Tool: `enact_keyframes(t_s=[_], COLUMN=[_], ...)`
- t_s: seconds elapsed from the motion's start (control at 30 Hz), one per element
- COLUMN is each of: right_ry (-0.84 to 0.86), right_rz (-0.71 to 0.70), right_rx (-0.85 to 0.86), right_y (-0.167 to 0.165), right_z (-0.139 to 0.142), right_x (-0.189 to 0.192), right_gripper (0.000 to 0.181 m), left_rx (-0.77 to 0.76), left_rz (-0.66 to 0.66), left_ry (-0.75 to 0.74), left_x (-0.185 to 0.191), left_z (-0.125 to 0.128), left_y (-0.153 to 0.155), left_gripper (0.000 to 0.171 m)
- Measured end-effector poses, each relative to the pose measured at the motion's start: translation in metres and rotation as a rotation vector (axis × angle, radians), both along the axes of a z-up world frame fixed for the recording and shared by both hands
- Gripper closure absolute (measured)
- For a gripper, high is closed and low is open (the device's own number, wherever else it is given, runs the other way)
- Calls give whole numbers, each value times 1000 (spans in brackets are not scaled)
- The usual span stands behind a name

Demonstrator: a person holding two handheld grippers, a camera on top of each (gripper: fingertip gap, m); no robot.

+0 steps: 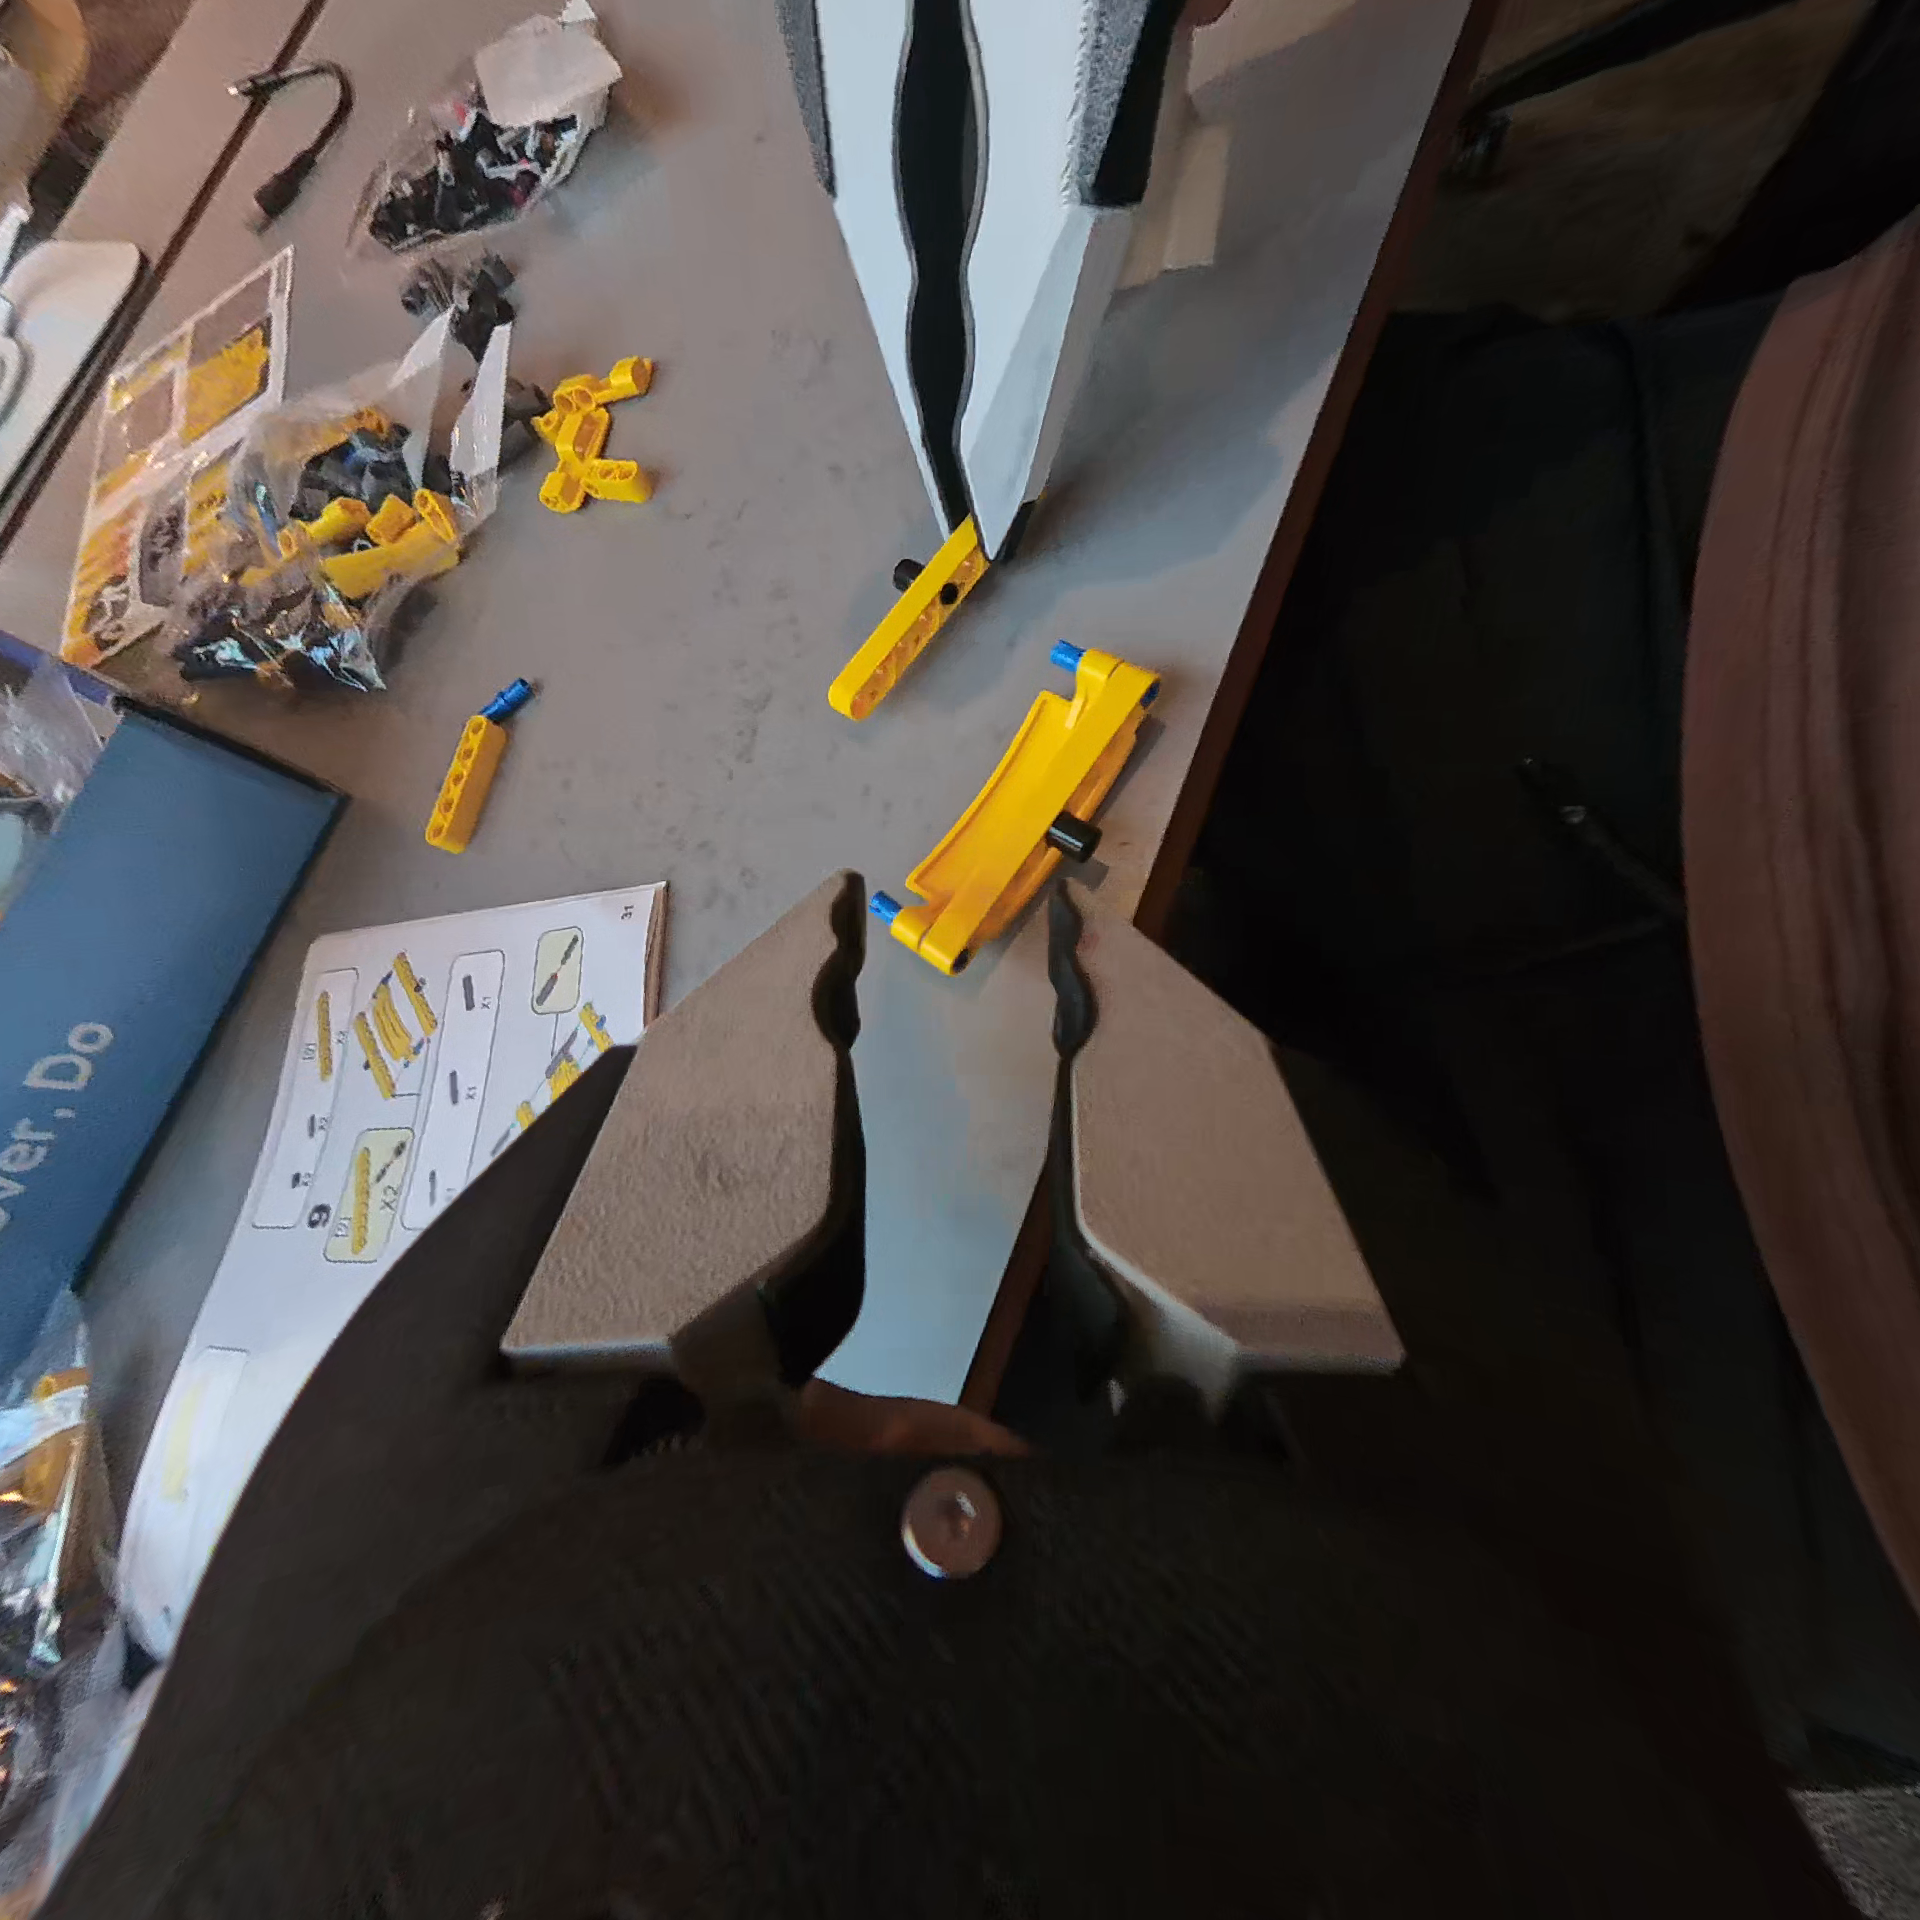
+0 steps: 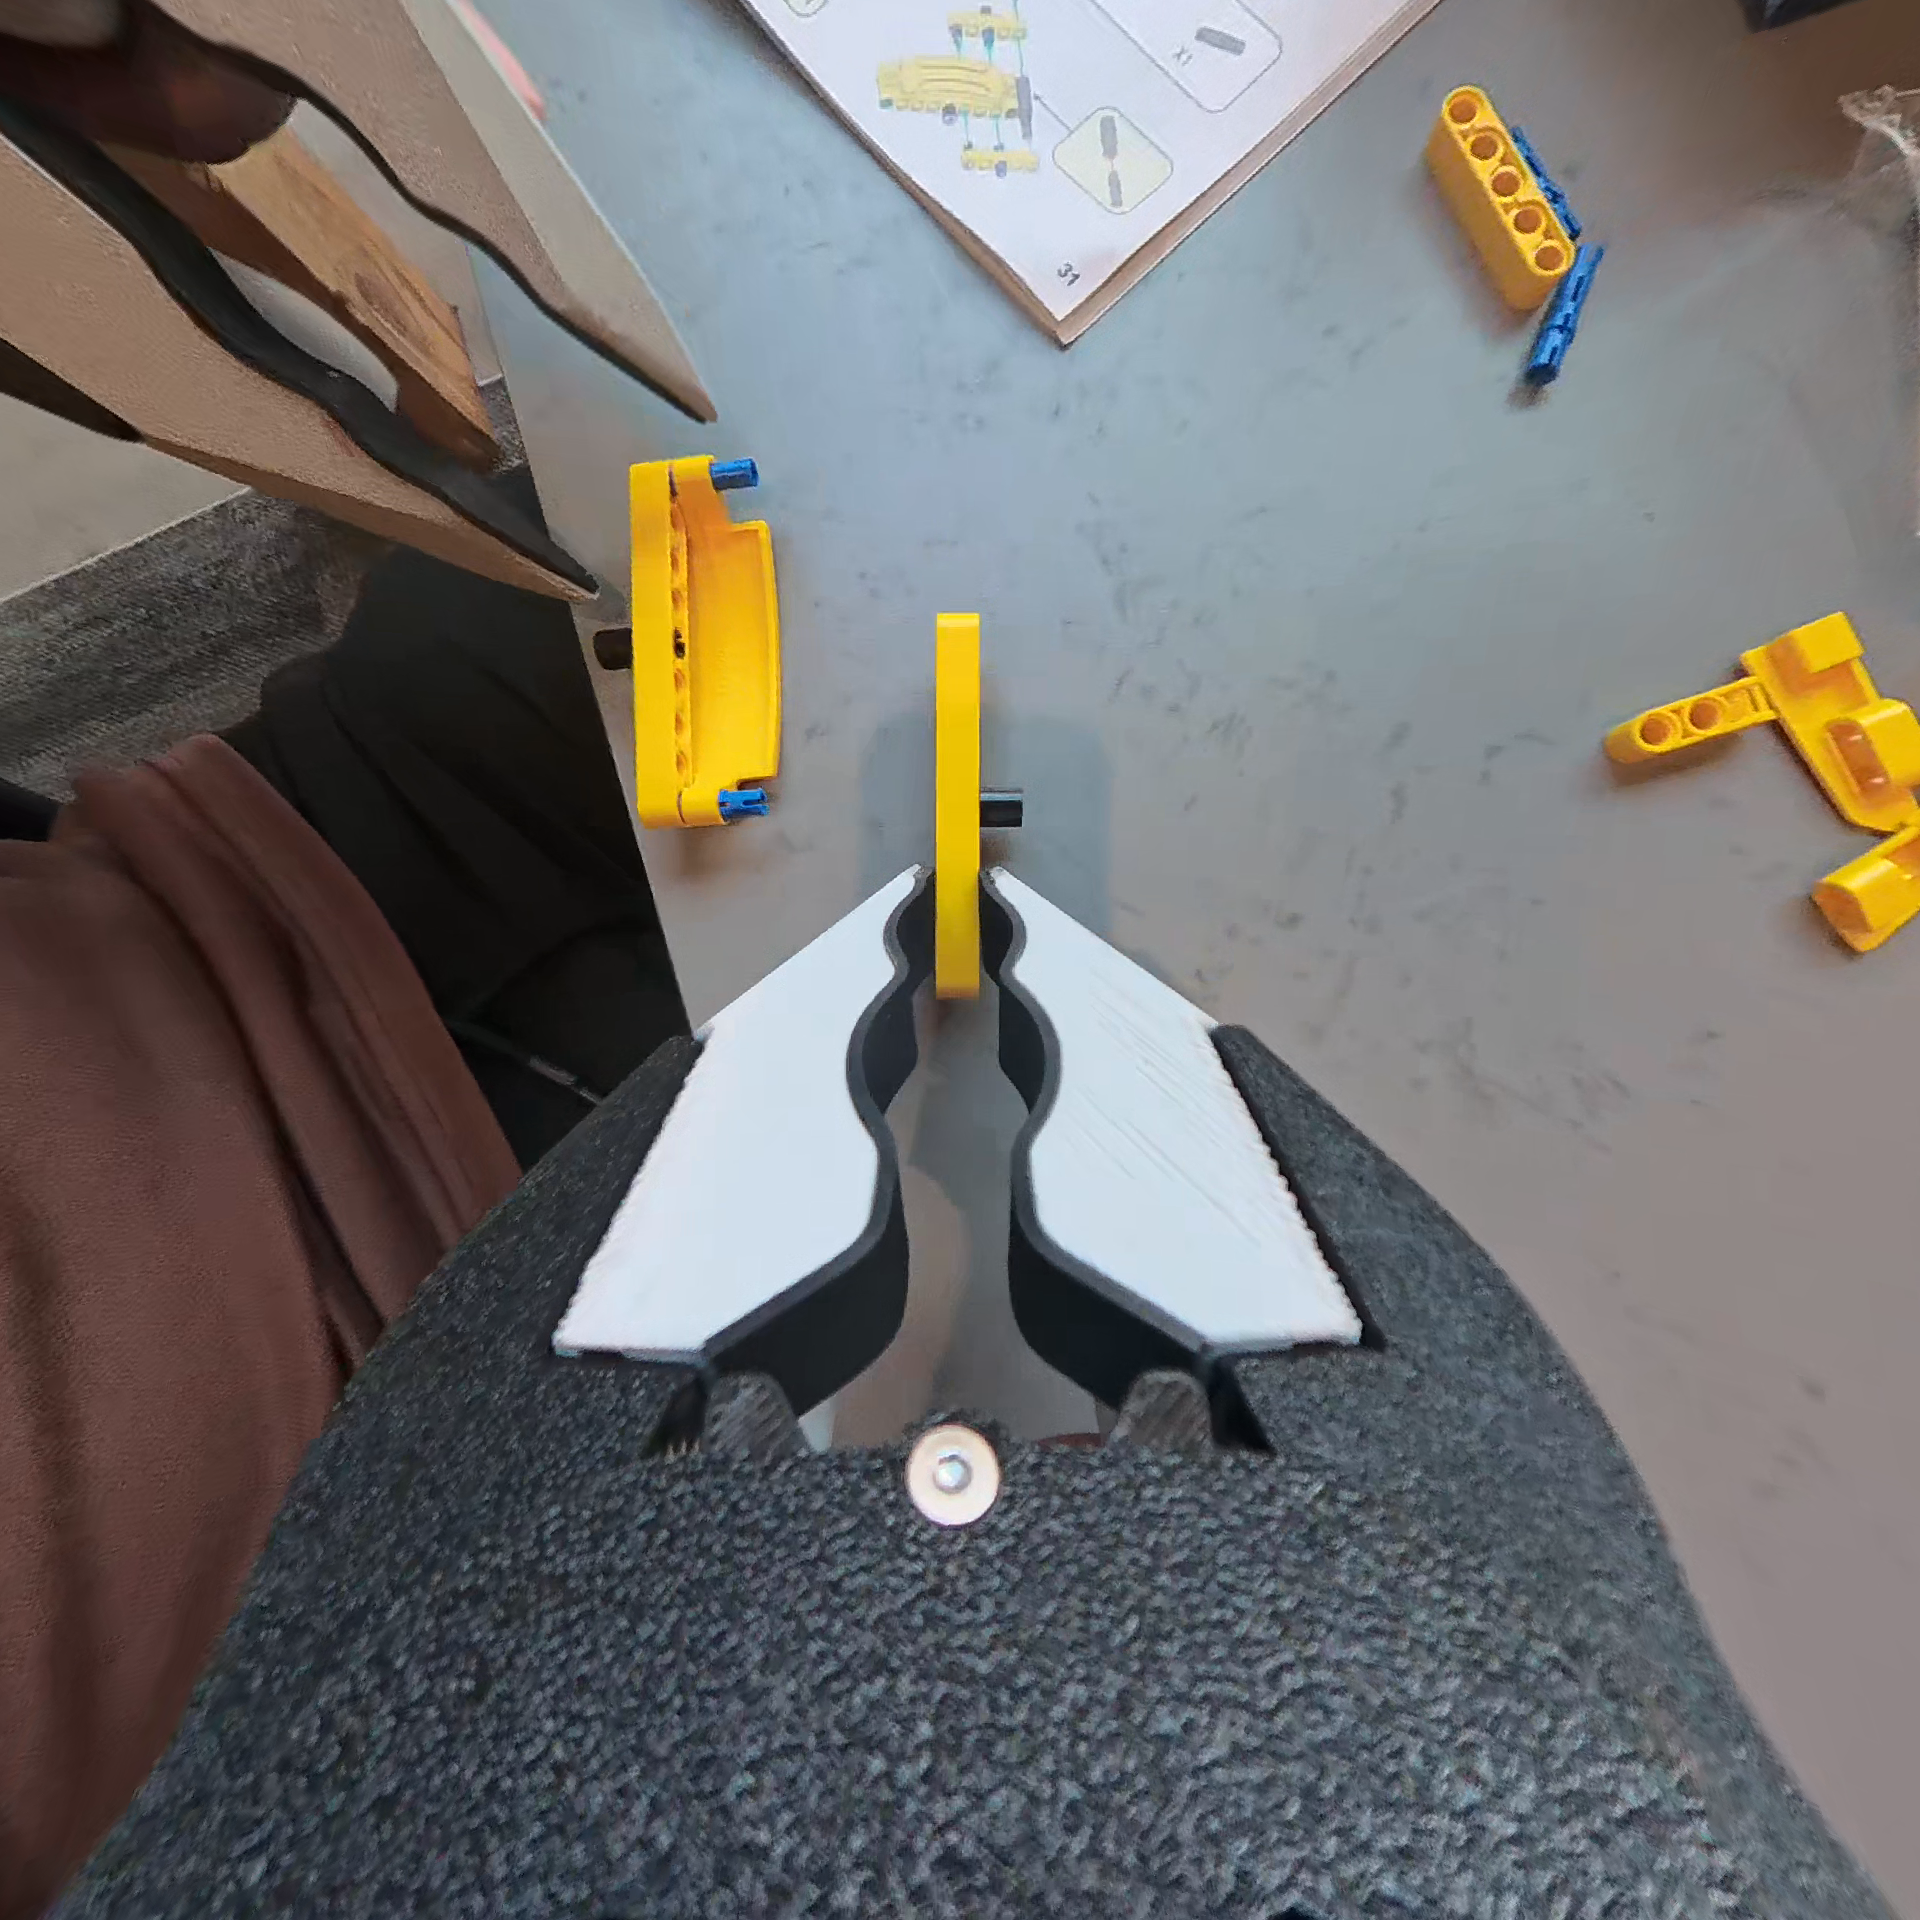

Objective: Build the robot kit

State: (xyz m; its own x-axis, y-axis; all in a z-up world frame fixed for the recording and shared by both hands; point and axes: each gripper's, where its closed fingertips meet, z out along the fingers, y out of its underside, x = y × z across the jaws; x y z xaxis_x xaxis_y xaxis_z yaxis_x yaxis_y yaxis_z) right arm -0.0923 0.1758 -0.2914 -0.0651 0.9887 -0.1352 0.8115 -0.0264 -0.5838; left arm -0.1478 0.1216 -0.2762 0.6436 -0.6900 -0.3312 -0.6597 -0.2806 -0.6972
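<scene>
My right tongs (image 2: 957,883) are clamped on one end of a yellow beam (image 2: 957,748), held edge-up over the grey surface (image 2: 1299,1039); a black pin (image 2: 1003,807) sticks out of its right side. My left tongs (image 1: 961,925) are parted with nothing between the fingers, tips just short of the curved yellow assembly (image 1: 1023,821) with blue pins, which lies right at the surface edge. Left of my left tongs: open instruction booklet (image 1: 457,1049), short yellow beam (image 1: 468,774). Bare surface between that beam and the held one. Bag of parts (image 1: 312,551) farther out.
</scene>
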Motion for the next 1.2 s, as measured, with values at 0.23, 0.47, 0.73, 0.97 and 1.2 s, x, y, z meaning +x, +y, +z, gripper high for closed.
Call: enact_keyframes(t_s=[0.23, 0.47, 0.73, 0.97, 1.2], right_ry=[24, 60, 77, 56, 73], right_rz=[38, 90, 102, 144, 160], right_rx=[-32, -28, 36, 124, 140], right_y=[-13, -23, -15, -8, -2], right_z=[7, 16, 14, 19, 26], right_x=[-3, -7, -8, 1, 6], right_gripper=[174, 174, 174, 173, 173], left_rx=[-30, -25, -10, -1, 13], left_rz=[-32, -55, -101, -138, -156], left_ry=[31, 27, 35, 38, 30], left_x=[7, 20, 27, 42, 42], left_z=[-13, -14, -16, -16, -8], left_y=[-2, -1, -1, 4, 4], left_gripper=[149, 157, 166, 165, 147])
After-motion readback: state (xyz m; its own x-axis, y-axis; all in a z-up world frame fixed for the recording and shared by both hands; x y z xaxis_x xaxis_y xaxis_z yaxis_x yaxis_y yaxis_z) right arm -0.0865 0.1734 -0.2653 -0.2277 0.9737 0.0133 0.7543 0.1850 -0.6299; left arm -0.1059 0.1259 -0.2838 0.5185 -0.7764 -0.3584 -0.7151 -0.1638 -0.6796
